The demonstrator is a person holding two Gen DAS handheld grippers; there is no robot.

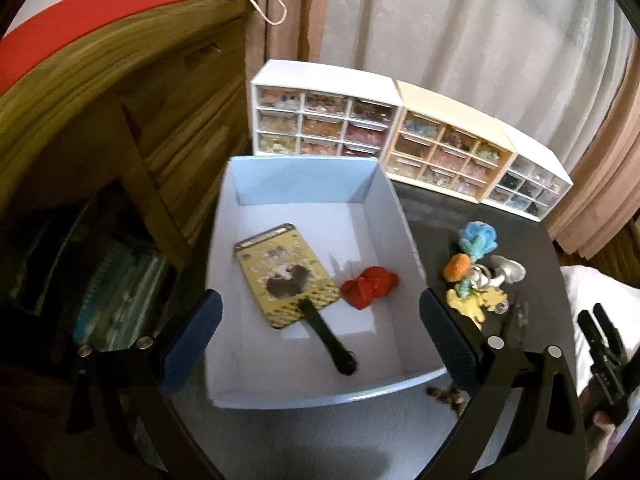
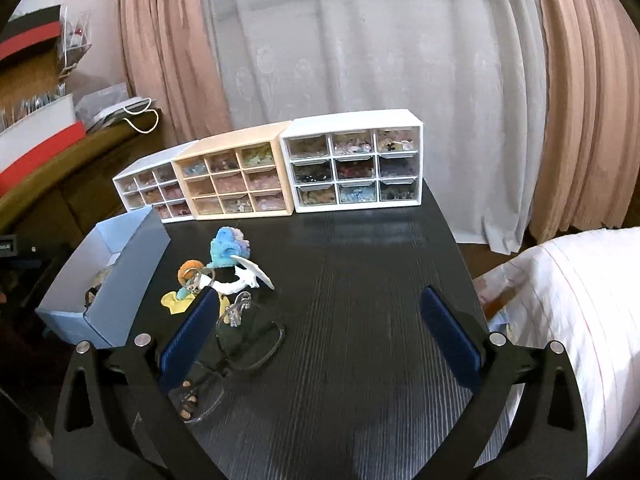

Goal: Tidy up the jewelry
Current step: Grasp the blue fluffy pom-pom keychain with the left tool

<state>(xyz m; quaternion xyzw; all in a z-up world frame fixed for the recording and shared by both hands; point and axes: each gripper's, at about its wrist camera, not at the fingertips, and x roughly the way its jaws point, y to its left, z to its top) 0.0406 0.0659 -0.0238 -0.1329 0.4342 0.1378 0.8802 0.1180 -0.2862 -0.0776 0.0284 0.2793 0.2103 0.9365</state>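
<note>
I am holding my left claw (image 1: 320,336) wide apart over the blue box (image 1: 400,208), with nothing in it. My right claw (image 2: 320,340) is wide apart too and is gripping nothing. The charms (image 2: 218,276) are lying in a little pile on the black tabletop (image 2: 360,280), just beside the box. A fuzzy blue one (image 2: 226,252) is looking soft and light. The white one (image 2: 250,276) is looking hard and thin, so it may snap. I am thinking I should pinch each by its fat middle, gently. A bracelet (image 2: 248,344) is lying near my right claw.
</note>
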